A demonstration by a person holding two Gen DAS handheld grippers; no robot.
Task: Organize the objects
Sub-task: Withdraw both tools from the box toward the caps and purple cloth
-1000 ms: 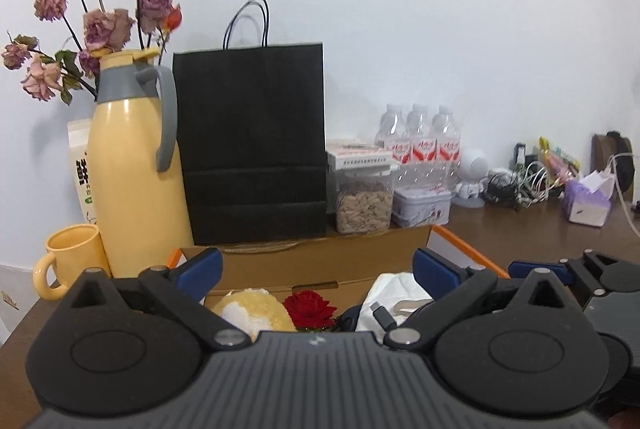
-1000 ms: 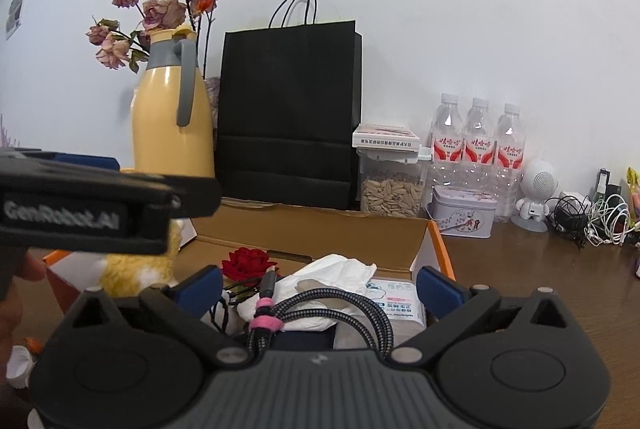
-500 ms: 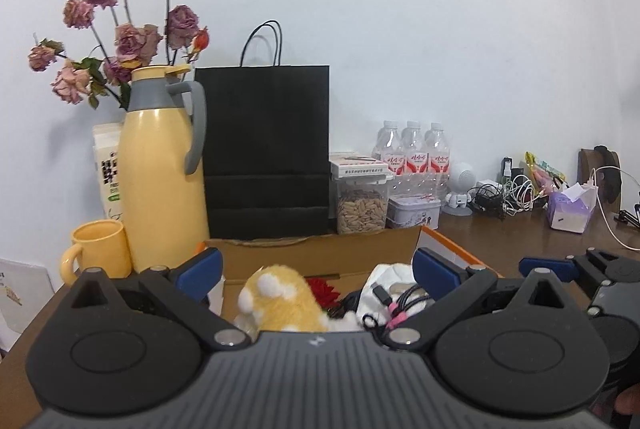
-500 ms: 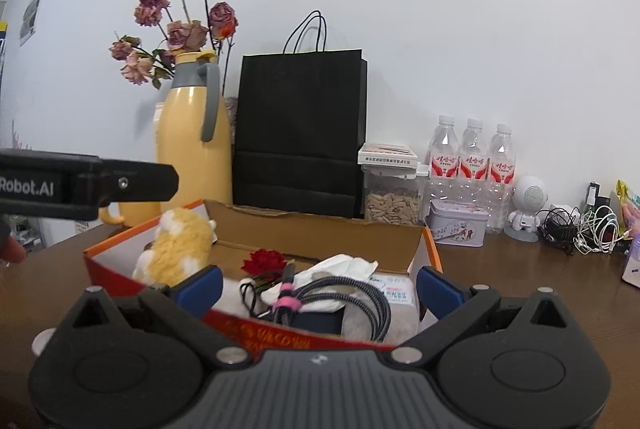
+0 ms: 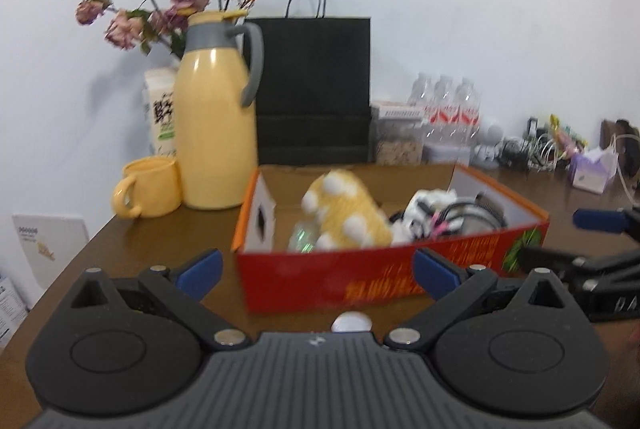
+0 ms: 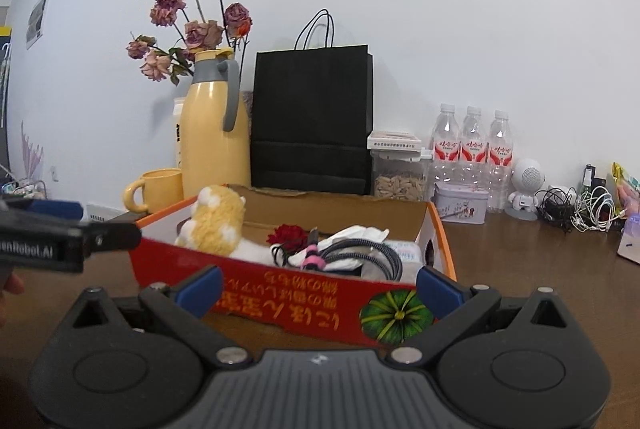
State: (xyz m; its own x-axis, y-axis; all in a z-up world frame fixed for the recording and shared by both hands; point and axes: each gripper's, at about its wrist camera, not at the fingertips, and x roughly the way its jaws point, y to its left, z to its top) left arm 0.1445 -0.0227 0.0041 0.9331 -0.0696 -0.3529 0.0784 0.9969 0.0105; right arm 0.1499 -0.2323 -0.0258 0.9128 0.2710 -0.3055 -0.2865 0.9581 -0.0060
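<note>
Sitting out on the brown counter [image 6: 540, 269] is the red cardboard box [image 6: 304, 299], open at the top, its orange-edged flaps up at both ends. Packed inside: a yellow plush toy [image 6: 214, 221] with white spots at the left end, a red rose [image 6: 287, 234] near the middle, a coiled braided cable [image 6: 372, 255] with a pink tie, and white tissue [image 6: 360, 233] bunched behind it. In the left wrist view the whole box is smeared with blur, and a small green-tinted item beside the plush cannot be made out.

Both claws hover just short of the box's near wall, touching nothing. The left claw [image 5: 316, 271] has its blue-tipped fingers [image 5: 200, 267] spread wide apart with only counter and the box front between them. The right claw [image 6: 318, 287] is spread just as wide, empty, framing the printed side with its green pumpkin picture [image 6: 396, 315]. Each claw pokes into the other's view from the side.

Behind the box stands a yellow thermos jug [image 6: 214, 133] with a grey handle, dried pink roses [image 6: 192, 13] rising behind it, a yellow mug [image 6: 158, 189] at its left. A black paper bag [image 6: 312, 121] stands upright against the wall, then a clear seed jar [image 6: 398, 177], three water bottles [image 6: 472, 149], a small tin [image 6: 460, 207], a white robot figure [image 6: 524, 189] and a tangle of cords [image 6: 576, 207].
</note>
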